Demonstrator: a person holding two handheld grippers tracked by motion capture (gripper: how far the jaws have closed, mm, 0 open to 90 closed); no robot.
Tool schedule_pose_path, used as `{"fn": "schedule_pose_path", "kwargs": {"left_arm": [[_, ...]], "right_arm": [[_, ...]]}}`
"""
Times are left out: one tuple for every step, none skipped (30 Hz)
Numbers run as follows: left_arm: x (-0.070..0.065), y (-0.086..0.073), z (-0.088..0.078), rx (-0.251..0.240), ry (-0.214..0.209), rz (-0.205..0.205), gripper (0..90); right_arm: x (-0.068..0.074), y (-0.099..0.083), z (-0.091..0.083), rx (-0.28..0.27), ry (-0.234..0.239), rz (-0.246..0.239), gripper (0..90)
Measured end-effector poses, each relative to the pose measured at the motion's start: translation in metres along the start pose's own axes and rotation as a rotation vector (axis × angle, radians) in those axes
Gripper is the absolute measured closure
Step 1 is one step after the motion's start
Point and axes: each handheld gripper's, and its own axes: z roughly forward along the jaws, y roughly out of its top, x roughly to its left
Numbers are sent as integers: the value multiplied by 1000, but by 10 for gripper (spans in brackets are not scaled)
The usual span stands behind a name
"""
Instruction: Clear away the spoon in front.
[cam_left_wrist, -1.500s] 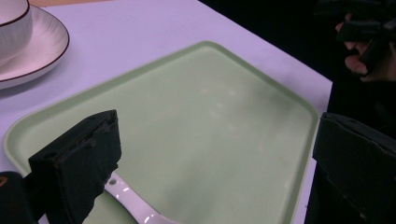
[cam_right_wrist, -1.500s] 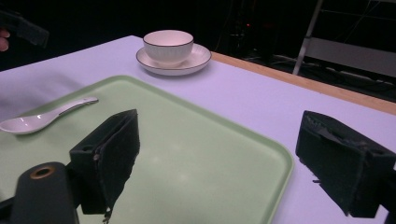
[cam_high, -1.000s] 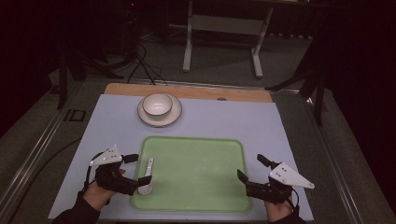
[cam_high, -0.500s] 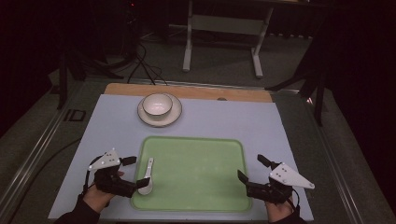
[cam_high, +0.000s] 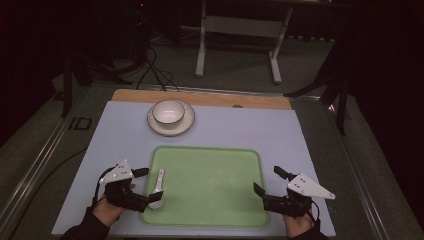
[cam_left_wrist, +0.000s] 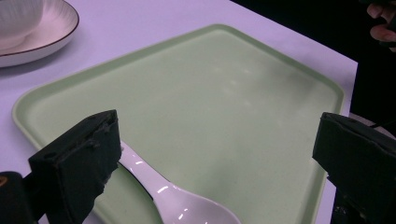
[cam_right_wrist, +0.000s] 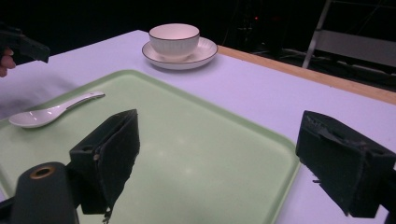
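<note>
A white ceramic spoon (cam_high: 158, 186) lies on the left part of a green tray (cam_high: 210, 175), handle pointing away from the person. My left gripper (cam_high: 146, 184) is open at the tray's left edge. In the left gripper view the spoon (cam_left_wrist: 175, 198) runs from behind one jaw into the gap between the two. My right gripper (cam_high: 268, 181) is open and empty over the tray's right edge. In the right gripper view the spoon (cam_right_wrist: 51, 111) lies far across the tray (cam_right_wrist: 196, 154), well apart from my right gripper (cam_right_wrist: 229, 149).
A white bowl (cam_high: 168, 112) stands on a saucer (cam_high: 170, 125) at the back of the lilac mat (cam_high: 280, 135), beyond the tray. A wooden strip (cam_high: 250, 100) edges the table's far side. A metal stand (cam_high: 240, 30) and cables are on the floor behind.
My left gripper has drawn back slightly toward the person while the spoon stays on the tray. The right gripper has not moved.
</note>
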Motion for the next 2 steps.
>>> {"fn": "schedule_pose_path", "kwargs": {"left_arm": [[0, 0, 0, 0, 0, 0, 14], [1, -1, 0, 1, 3, -2, 14]], "right_arm": [[0, 0, 0, 1, 3, 2, 134], [0, 0, 0, 1, 3, 2, 134]]}}
